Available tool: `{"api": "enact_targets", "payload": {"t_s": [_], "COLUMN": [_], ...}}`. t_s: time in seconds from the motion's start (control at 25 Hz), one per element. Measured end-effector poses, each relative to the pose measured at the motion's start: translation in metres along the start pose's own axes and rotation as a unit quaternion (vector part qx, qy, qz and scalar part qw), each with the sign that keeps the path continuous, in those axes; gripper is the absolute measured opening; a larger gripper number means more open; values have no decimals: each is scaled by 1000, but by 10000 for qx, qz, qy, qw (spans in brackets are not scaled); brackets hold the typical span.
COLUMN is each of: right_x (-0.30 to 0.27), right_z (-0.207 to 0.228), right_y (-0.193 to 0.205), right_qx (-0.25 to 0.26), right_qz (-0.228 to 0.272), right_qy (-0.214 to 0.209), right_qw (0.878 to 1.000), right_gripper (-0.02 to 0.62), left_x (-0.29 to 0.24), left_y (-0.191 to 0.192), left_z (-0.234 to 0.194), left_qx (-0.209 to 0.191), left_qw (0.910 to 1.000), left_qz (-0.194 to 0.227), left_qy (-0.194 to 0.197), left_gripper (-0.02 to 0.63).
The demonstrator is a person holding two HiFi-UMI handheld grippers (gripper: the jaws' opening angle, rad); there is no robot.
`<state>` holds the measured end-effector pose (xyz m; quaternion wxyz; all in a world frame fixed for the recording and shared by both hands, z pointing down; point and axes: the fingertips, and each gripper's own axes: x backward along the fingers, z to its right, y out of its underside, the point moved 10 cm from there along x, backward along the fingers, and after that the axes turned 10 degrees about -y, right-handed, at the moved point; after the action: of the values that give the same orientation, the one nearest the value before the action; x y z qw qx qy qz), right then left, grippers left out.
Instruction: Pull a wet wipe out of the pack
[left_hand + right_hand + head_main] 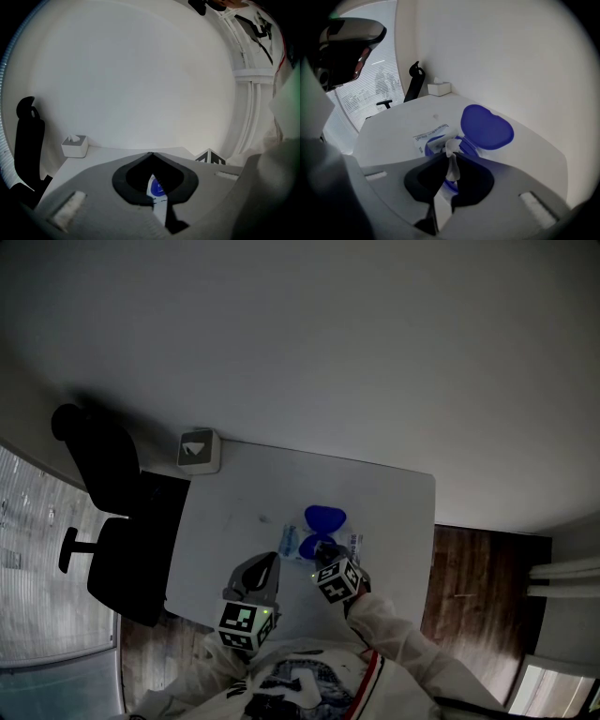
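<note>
Right gripper view is showing the right gripper (450,158) with its jaws pressed together, pinching the white tuft of the wet wipe (451,149) that is sticking up out of the pack (429,139). The pack is lying flat on the white table (384,493), with its blue lid (486,127) flipped open and leaning away behind the opening. The left gripper (151,154) is sitting just beside the pack, also with its jaws together and nothing visibly between the tips; whether it is touching the pack, I cannot tell. The step in hand is looking like the pull itself. To do it well, the right pinch is needing to stay firm and low on the tuft while drawing straight up and away from the opening, slow, no jerking, since a damp sheet is likely tearing or slipping. The pack is probably light and likely lifting along, so the left gripper should be bearing down on its edge. The next sheet may be trailing out too.
</note>
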<state>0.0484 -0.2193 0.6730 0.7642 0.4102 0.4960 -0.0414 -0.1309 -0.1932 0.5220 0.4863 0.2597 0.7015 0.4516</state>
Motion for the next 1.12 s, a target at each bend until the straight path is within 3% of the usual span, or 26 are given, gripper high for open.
{"api": "enact_targets", "payload": {"t_s": [1.12], "right_x": [35], "right_z": [-4], "right_y": [2], "right_qx": [-275], "right_qz": [502], "right_qy": [204], "right_qw": [9982], "right_gripper": [23], "left_x": [21], "left_y": [3], "left_z": [13], "left_qx": [-29], "left_qw": [9999], "left_qz": [108], "left_qy": [35], "left_gripper": [3]}}
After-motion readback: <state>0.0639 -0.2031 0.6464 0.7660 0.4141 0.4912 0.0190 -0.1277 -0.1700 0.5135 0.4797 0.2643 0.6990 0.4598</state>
